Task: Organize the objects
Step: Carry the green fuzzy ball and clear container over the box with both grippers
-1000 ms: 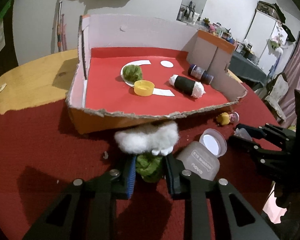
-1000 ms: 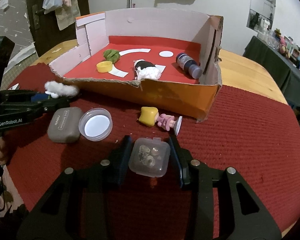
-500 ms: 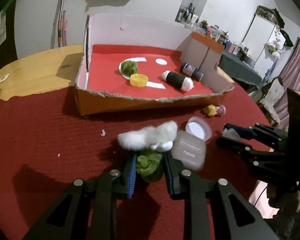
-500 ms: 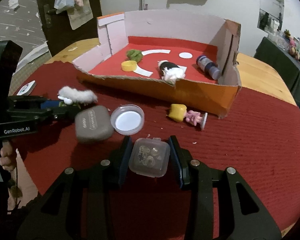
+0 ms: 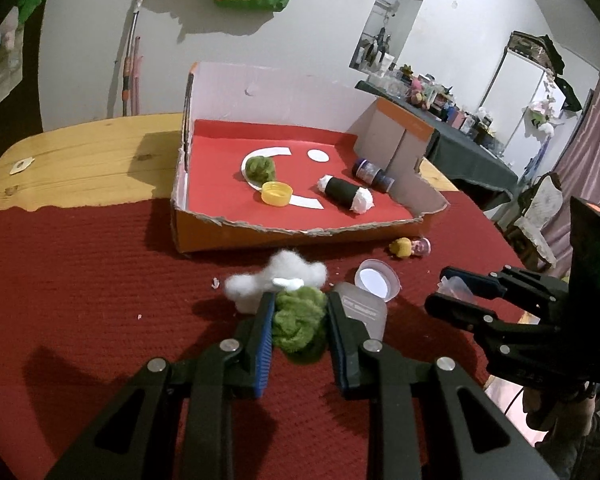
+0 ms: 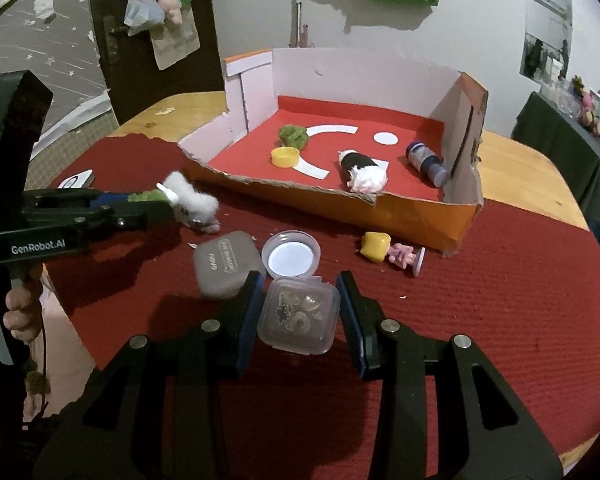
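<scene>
Left gripper (image 5: 298, 316), low centre of its frame, pinches a green-and-white fluffy wad (image 5: 296, 312); right gripper (image 6: 298, 312) clamps a small clear lidded plastic box (image 6: 298, 316). Loose fluff could snag or shed before reaching the torn cardboard tray (image 6: 340, 204).

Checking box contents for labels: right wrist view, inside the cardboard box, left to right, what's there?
green fuzzy ball → yellow cap → black roll with white ends → dark glitter bottle.
</scene>
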A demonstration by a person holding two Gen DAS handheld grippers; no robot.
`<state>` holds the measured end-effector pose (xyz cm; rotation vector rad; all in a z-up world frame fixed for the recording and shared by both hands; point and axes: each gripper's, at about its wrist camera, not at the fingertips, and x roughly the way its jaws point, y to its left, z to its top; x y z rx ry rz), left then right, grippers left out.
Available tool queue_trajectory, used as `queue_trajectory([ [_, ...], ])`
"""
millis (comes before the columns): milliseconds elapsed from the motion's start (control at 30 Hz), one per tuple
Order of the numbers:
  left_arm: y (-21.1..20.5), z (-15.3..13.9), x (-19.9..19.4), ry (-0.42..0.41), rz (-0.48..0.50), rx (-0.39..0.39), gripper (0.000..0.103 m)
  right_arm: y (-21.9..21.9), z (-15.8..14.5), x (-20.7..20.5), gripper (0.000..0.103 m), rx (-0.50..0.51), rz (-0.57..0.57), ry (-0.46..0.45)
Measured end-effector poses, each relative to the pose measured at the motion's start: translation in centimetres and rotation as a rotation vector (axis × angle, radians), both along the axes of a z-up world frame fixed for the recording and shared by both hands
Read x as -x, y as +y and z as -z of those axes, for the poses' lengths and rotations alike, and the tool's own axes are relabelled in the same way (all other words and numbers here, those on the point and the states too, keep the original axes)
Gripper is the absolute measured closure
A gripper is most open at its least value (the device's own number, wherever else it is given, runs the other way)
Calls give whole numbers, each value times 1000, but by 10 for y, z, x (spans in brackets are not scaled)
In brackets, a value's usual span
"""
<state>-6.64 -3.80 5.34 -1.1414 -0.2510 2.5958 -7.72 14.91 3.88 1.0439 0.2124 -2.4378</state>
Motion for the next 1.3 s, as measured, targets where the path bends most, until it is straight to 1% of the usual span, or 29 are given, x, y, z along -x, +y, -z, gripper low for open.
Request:
queue_trajectory([
  [300, 2, -2, -3, 4, 6, -2, 77, -1, 1, 0, 67, 12, -6, -8],
  [600, 11, -22, -6, 56, 29, 0, 77, -1, -6, 0, 67, 32, -13, 4],
  [1000, 13, -16, 0, 36, 29, -2, 77, -3, -9, 3, 67, 34, -19, 6],
  [1300, 13, -17, 8, 40, 34, 10, 77, -5, -15, 13, 67, 35, -29, 18],
])
